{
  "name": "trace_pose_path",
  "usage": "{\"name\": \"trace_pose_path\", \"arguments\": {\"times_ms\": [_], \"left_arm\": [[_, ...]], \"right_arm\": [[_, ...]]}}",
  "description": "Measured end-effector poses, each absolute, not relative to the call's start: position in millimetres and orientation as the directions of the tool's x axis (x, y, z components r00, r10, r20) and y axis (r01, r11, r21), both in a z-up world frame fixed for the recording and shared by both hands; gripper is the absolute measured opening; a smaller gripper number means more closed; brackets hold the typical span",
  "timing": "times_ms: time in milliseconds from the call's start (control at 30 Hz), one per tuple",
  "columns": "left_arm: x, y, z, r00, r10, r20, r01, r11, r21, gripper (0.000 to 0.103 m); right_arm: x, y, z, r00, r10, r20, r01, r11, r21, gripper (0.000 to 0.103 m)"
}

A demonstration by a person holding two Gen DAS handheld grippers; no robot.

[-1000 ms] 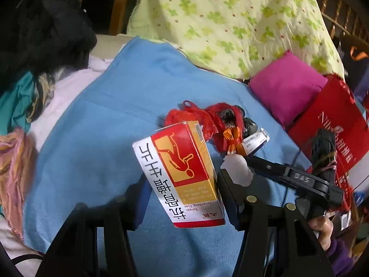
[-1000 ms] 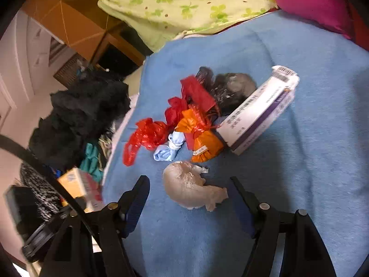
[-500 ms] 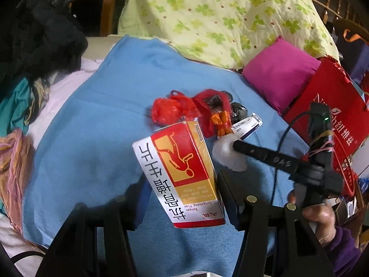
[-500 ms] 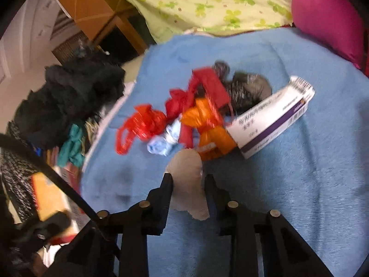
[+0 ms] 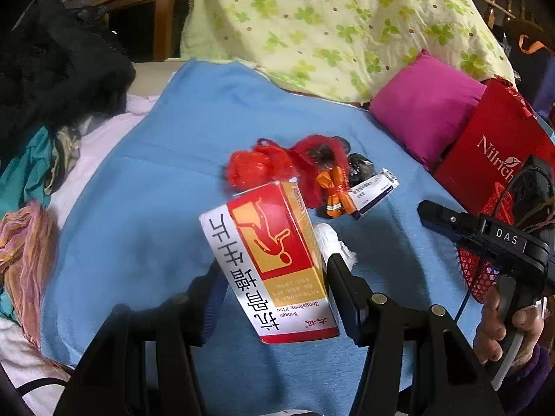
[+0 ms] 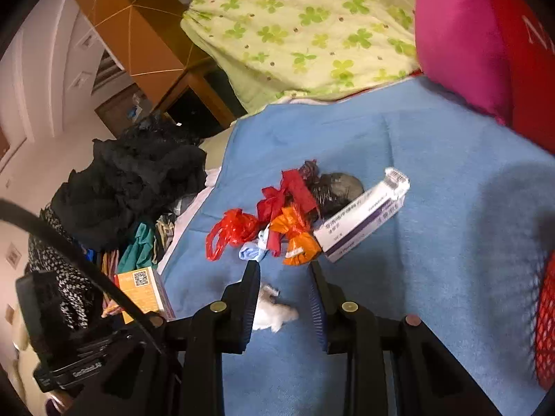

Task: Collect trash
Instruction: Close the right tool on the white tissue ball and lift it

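Left wrist view. Since the frame before, my right claw point(image 5: 426, 211) has pulled back to the right and upward, away from the tissue point(image 5: 334, 244); its tip shows nothing in it. That tissue lies on the blue blanket point(image 5: 145, 208), just beside my left claw point(image 5: 274, 263), so I judge that the pick-up failed and the step must be repeated. My left claw has kept its place, about half open and clamped on the red-yellow box point(image 5: 274, 256), which it holds clear of the blanket. A hand point(image 5: 503, 326) grips the right claw's handle.

Right wrist view. My right jaws have just been opening after a full close and stand a little apart. The tissue shows low in the gap, close to the left finger, but it rests on the blanket and neither pad presses on it.

Count, both views: one tissue; one red-yellow box; one white box point(image 6: 364, 218); two red bags point(image 6: 229, 232); one orange bag point(image 6: 298, 242); one black bag point(image 6: 334, 189); one pale blue bag point(image 6: 251, 252). All bags and the white box lie in one heap beyond the tissue. One red mesh basket point(image 6: 544, 322) stands at the right edge.
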State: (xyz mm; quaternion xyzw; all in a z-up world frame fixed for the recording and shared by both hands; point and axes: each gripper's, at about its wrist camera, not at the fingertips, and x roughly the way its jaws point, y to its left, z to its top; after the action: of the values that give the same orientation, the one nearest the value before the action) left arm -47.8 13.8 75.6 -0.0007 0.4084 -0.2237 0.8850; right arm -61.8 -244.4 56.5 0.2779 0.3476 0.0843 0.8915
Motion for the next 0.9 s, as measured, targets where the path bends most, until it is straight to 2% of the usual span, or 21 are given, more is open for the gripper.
{"name": "trace_pose_path", "arguments": {"times_ms": [33,67,267,400,433,467,533,633,767,900], "left_arm": [[-49.1,15.7,76.1,0.567,-0.4,-0.72,0.399,0.898,-0.185,0.059],[-50.8,17.0,76.8,0.571,-0.402,-0.716,0.403,0.897,-0.182,0.059],[-51.6,41.7,89.5,0.627,-0.379,-0.681,0.391,0.909,-0.146,0.059],[-44.3,67.4,97.5,0.654,-0.363,-0.663,0.353,0.922,-0.158,0.059],[-42.0,74.7,99.6,0.661,-0.356,-0.661,0.339,0.927,-0.16,0.059],[-40.6,78.7,101.1,0.664,-0.351,-0.66,0.33,0.93,-0.163,0.059],[-38.2,88.0,104.4,0.672,-0.347,-0.655,0.312,0.934,-0.174,0.059],[-38.7,99.2,113.9,0.692,-0.338,-0.638,0.293,0.939,-0.181,0.059],[-46.0,100.9,129.8,0.717,-0.338,-0.61,0.292,0.94,-0.178,0.059],[-55.0,89.8,146.4,0.728,-0.362,-0.583,0.324,0.93,-0.172,0.059]], "right_arm": [[-60.9,-243.2,53.9,0.737,0.35,-0.578,0.046,0.828,0.559,0.051],[-57.1,-237.8,51.2,0.731,0.352,-0.585,0.048,0.828,0.559,0.073],[-30.8,-187.0,40.2,0.703,0.331,-0.629,-0.01,0.889,0.457,0.074],[-6.8,-154.9,19.3,0.663,0.259,-0.702,-0.015,0.943,0.334,0.072],[-2.1,-151.2,13.5,0.648,0.248,-0.721,-0.013,0.949,0.315,0.064],[5.5,-145.5,1.5,0.61,0.227,-0.76,-0.005,0.959,0.283,0.053],[12.3,-142.9,-11.5,0.575,0.224,-0.787,0.004,0.961,0.277,0.045],[6.9,-141.3,-2.8,0.609,0.228,-0.76,-0.018,0.962,0.274,0.031],[-8.7,-155.8,18.7,0.653,0.271,-0.707,-0.028,0.942,0.335,0.03],[-34.1,-183.6,50.4,0.723,0.33,-0.607,-0.049,0.901,0.431,0.03]]}}
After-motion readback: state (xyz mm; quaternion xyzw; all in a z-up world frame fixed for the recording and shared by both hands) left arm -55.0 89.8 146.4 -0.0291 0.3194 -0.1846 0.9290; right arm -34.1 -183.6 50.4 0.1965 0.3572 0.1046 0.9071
